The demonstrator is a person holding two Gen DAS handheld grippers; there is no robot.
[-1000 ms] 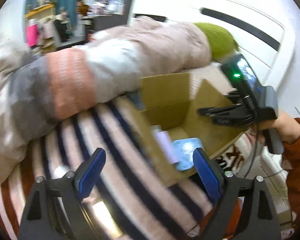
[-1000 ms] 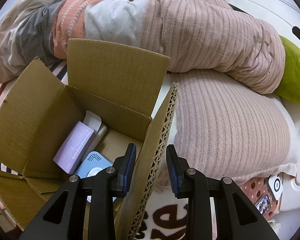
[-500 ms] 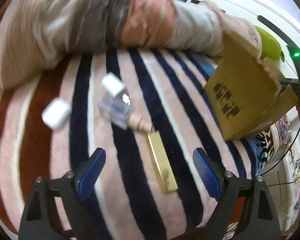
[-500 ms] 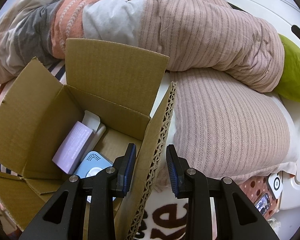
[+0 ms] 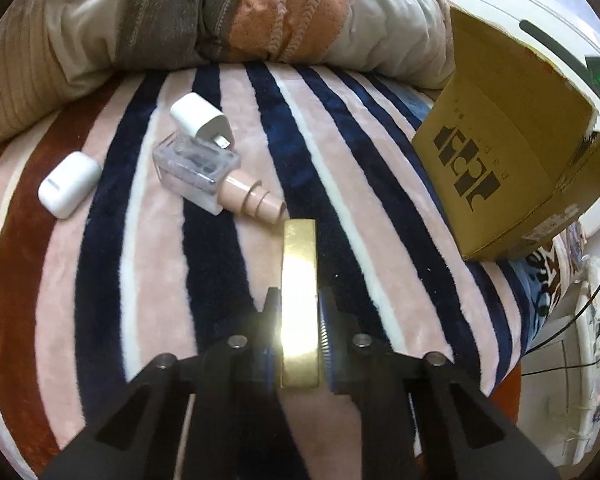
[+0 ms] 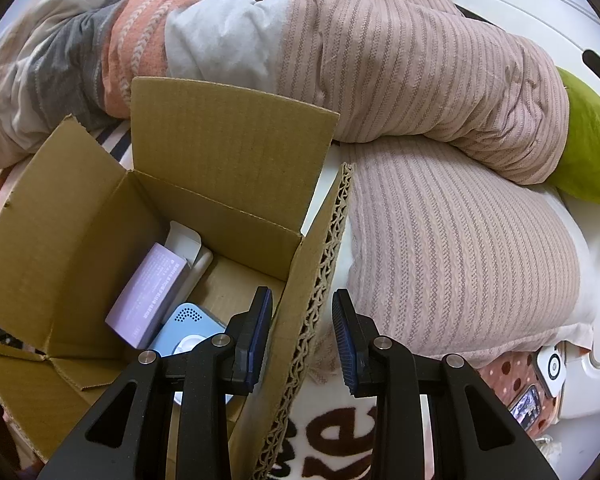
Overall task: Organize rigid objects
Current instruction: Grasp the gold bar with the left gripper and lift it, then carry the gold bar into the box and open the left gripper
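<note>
My left gripper (image 5: pixel 299 320) is shut on a shiny gold bar (image 5: pixel 299 264) that lies on the striped blanket (image 5: pixel 140 280). Beyond it lie a clear bottle with a beige stepped cap (image 5: pixel 216 180), a white charger plug (image 5: pixel 200 120) and a white earbud case (image 5: pixel 69 184). The cardboard box (image 5: pixel 512 152) stands to the right. My right gripper (image 6: pixel 302 332) straddles the box's right flap (image 6: pixel 316 280), jaws close to it but with a small gap on each side. Inside the box (image 6: pixel 100 220) lie a lilac carton (image 6: pixel 148 288) and a light blue device (image 6: pixel 188 328).
A rolled quilt (image 5: pixel 220 12) in beige, grey and orange lies across the back, pink-striped in the right wrist view (image 6: pixel 420 80). A green cushion (image 6: pixel 588 152) and a white bed frame (image 6: pixel 540 8) are at the right. A phone (image 6: pixel 524 404) lies at the lower right.
My left gripper swung away from the box down to the blanket, moved onto the gold bar and closed on it. The right gripper has stayed on the flap.
</note>
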